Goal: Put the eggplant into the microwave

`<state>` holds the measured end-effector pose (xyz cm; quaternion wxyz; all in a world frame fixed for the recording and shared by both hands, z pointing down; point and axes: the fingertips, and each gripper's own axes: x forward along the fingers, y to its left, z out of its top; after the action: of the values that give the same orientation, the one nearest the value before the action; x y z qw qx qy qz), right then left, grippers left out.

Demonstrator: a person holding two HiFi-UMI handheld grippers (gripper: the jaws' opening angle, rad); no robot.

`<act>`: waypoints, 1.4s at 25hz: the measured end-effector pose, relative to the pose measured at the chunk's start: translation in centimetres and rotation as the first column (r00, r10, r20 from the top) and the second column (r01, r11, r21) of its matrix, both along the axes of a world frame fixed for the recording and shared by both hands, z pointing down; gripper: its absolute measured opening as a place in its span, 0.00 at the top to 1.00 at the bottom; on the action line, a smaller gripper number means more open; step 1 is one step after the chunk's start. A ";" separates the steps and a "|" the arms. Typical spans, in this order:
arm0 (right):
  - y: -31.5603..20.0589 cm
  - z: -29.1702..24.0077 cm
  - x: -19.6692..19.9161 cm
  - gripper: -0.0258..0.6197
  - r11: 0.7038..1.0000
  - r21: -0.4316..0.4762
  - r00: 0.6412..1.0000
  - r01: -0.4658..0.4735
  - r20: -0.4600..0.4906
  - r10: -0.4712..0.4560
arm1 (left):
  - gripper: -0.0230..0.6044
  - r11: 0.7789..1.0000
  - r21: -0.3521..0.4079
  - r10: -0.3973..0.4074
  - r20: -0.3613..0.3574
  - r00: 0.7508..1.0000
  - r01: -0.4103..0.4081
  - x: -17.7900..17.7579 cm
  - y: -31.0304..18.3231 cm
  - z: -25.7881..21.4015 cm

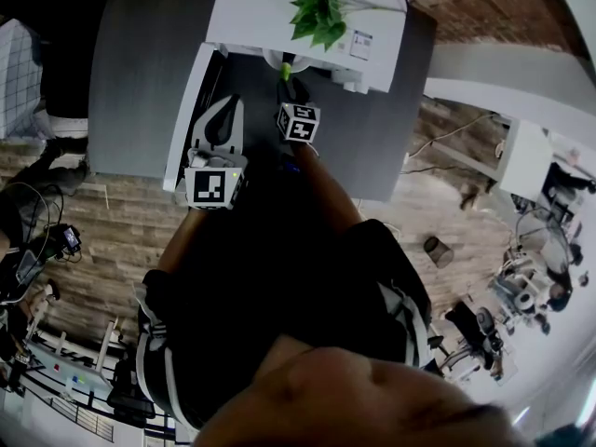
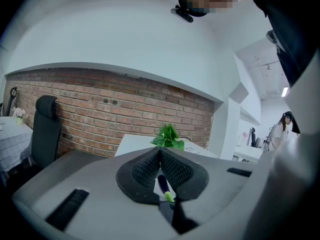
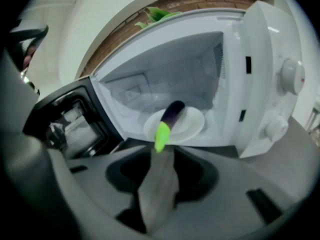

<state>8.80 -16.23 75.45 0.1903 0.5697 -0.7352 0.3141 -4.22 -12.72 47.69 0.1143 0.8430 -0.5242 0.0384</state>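
Note:
The eggplant (image 3: 170, 118) is dark purple with a bright green stem end. It lies on the white plate (image 3: 192, 126) inside the open white microwave (image 3: 265, 84), stem end pointing out over the sill. My right gripper (image 3: 163, 153) is open just in front of that stem end, with nothing between its pads. In the head view the right gripper (image 1: 292, 91) reaches to the microwave's mouth, where the eggplant's (image 1: 287, 67) green end shows. My left gripper (image 2: 160, 151) is shut and empty; in the head view the left gripper (image 1: 223, 110) sits beside the open door (image 1: 189, 110).
The microwave door (image 3: 70, 121) swings out to the left, its dark window facing me. A green plant (image 1: 317, 7) stands on the microwave's top. The grey table (image 1: 140, 63) carries the microwave. A brick wall (image 2: 100, 104) runs behind it.

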 end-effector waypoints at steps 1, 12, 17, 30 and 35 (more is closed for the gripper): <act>-0.2 0.2 0.0 0.70 1.000 -0.003 1.000 0.001 -0.006 -0.001 | 0.91 1.000 -0.004 -0.001 0.000 1.000 0.001 0.0 -0.1 0.1; -2.1 0.9 -0.4 0.72 1.000 -0.019 0.999 0.012 -0.034 -0.012 | 0.91 1.000 -0.012 -0.009 -0.002 1.000 0.009 -0.4 -0.7 0.5; -3.4 0.8 -0.4 0.72 1.000 -0.010 0.999 0.015 -0.038 -0.015 | 0.91 1.000 -0.025 -0.009 0.000 1.000 0.009 -0.4 -0.8 0.8; -6.5 0.9 -0.5 0.72 1.000 0.011 0.999 0.010 -0.041 -0.009 | 0.91 0.999 -0.027 -0.021 -0.007 1.000 0.021 -0.8 -1.3 0.9; -6.9 0.9 -0.5 0.72 1.000 0.002 0.999 0.016 -0.051 -0.016 | 0.91 0.999 -0.036 -0.027 -0.008 1.000 0.027 -1.0 -1.3 1.0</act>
<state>8.28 -23.17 76.34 0.2108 0.5720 -0.7349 0.2973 -5.20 -13.99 48.68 0.1322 0.8340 -0.5341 0.0425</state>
